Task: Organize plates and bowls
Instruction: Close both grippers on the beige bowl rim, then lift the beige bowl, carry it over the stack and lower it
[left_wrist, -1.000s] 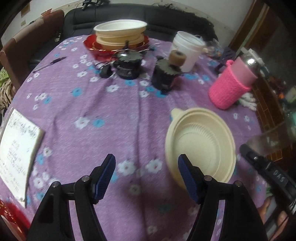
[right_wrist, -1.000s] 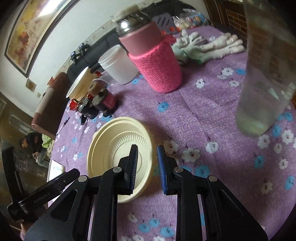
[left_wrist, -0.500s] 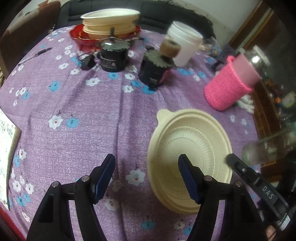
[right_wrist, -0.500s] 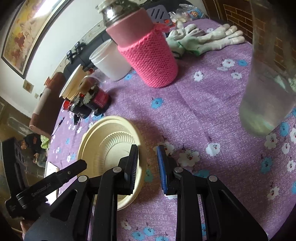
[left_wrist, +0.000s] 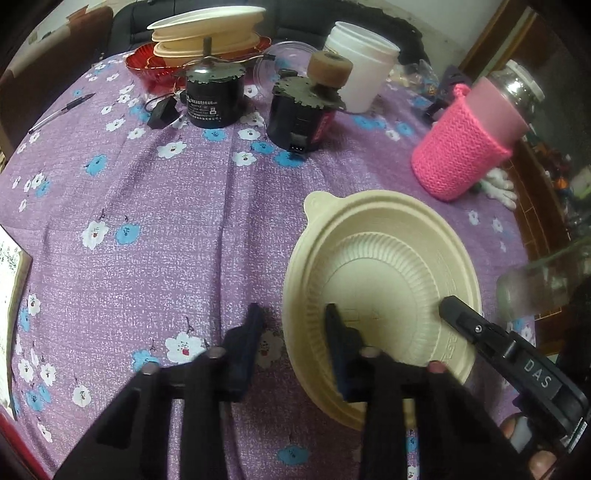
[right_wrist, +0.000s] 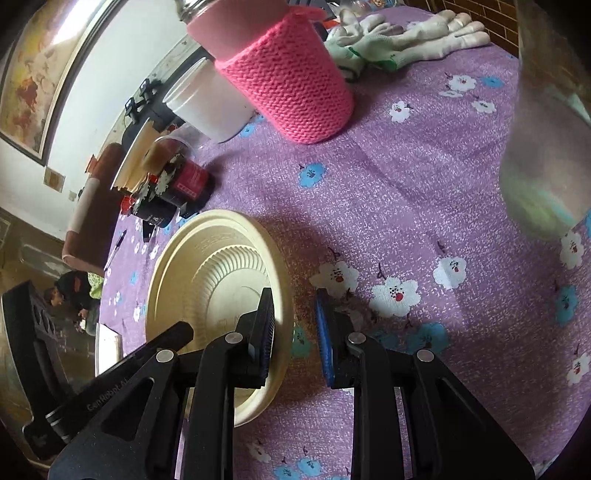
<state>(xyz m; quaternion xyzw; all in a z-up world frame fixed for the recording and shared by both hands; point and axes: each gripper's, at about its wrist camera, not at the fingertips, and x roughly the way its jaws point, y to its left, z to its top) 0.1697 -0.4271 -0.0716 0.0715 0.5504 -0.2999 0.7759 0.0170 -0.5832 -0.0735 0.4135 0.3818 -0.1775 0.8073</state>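
A cream ribbed bowl (left_wrist: 391, 273) lies on the purple flowered cloth; it also shows in the right wrist view (right_wrist: 218, 273). My left gripper (left_wrist: 293, 325) is open and straddles the bowl's near left rim, one finger inside, one outside on the cloth. My right gripper (right_wrist: 293, 325) is open and straddles the bowl's right rim in the same way. A stack of cream plates and bowls (left_wrist: 207, 29) sits on a red dish (left_wrist: 147, 64) at the far side of the table.
Two black motors (left_wrist: 214, 96) (left_wrist: 301, 114), a white tub (left_wrist: 360, 70), a jar in a pink knitted sleeve (left_wrist: 465, 158), a clear glass (right_wrist: 546, 140), white gloves (right_wrist: 402, 33), a pen (left_wrist: 61, 112) and a notebook (left_wrist: 11, 291) lie around the table.
Both grippers have moved in on the cream bowl. The left one shifted right and forward until its right finger is inside the rim. The right one's left finger now sits inside the rim.
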